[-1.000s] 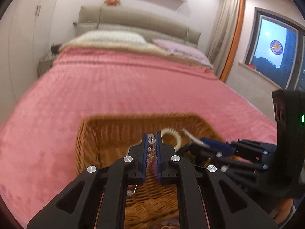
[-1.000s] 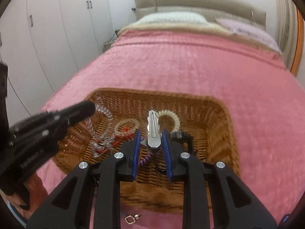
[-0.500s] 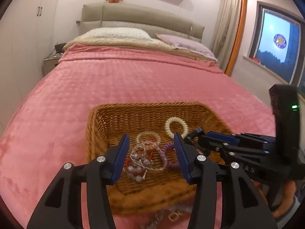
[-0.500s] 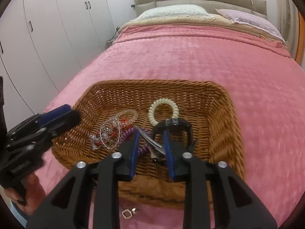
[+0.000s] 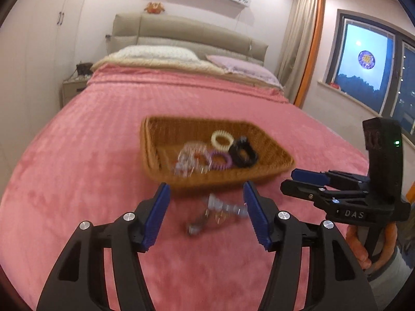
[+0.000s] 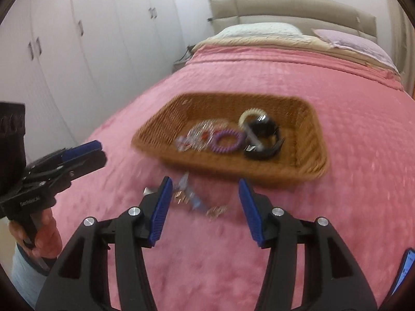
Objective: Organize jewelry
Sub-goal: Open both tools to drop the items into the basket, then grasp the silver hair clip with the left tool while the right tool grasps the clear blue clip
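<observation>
In the basket (image 6: 308, 140), three hair rings (image 6: 228, 140)

One wicker basket (image 5: 275, 153) sits on one pink bedspread (image 5: 103, 140). Inside it lie one cream coil hair tie (image 5: 221, 140), one purple coil hair tie (image 5: 221, 160), one black hair claw clip (image 5: 243, 153) and one silver hair clip (image 6: 253, 134), plus a tangle of clear beaded bracelets (image 5: 190, 156), perhaps two, blurred. Loose small jewelry pieces (image 6: 194, 199) lie before the basket, count unclear. Two pillows (image 5: 155, 53) show, and two grippers: left (image 5: 206, 213), right (image 6: 205, 208).
</observation>
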The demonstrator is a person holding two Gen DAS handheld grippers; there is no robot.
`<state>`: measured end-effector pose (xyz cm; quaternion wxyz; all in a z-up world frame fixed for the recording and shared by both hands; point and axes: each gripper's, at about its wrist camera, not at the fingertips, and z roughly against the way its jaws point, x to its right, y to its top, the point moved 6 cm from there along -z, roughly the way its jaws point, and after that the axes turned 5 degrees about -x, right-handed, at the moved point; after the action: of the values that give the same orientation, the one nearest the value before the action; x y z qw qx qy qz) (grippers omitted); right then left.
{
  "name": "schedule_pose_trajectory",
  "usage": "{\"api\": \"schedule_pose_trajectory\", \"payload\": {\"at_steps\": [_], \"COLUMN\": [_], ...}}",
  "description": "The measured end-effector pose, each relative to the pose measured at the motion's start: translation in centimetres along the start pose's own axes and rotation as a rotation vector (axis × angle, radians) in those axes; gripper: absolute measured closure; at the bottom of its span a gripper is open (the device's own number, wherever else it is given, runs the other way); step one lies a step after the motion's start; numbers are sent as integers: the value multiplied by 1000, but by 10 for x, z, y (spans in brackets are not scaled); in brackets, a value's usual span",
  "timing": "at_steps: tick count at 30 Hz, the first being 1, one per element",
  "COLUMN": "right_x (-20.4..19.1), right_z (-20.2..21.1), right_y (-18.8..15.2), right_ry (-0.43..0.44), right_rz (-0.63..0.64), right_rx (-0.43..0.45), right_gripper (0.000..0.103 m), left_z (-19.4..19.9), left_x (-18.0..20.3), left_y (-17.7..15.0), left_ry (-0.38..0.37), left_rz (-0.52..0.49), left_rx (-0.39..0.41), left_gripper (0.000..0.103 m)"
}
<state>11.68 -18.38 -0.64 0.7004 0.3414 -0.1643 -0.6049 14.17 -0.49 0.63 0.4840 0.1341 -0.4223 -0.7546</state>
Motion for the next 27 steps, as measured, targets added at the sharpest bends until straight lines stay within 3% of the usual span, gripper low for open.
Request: {"api": "schedule_pose_trajectory", "payload": {"at_steps": [4, 5, 8, 16, 22, 24, 25, 27], "right_x": [-10, -10, -8, -10, -13, -14, -14, -15], "right_z": [-26, -32, -50, -75, -87, -86, -86, -85], "right_y": [-18, -21, -23, -15, -16, -16, -16, -17], "right_ry": [-15, -20, -57, -84, -94, -95, -92, -107], "right_rz": [12, 15, 36, 82, 101, 105, 107, 109], "right_rx": [-74, -84, -119, -140, -176, -177, -179, -175], "right_gripper": [55, 62, 71, 72, 72, 85, 90, 91], "left_z": [-20, -26, -45, -77, -89, -90, -90, -87], "left_x": [-5, -6, -9, -7, -6, -5, -4, -3], "left_y": [-22, -26, -35, -33, -39, -39, -39, -40], "left_ry": [34, 44, 60, 57, 58, 57, 57, 70], "left_rz": [-9, -22, -42, -75, -82, -87, -90, -95], "left_rx": [-93, -121, -184, -260, -308, -308, -307, -299], "left_gripper": [46, 46, 46, 52, 72, 84, 85, 85]}}
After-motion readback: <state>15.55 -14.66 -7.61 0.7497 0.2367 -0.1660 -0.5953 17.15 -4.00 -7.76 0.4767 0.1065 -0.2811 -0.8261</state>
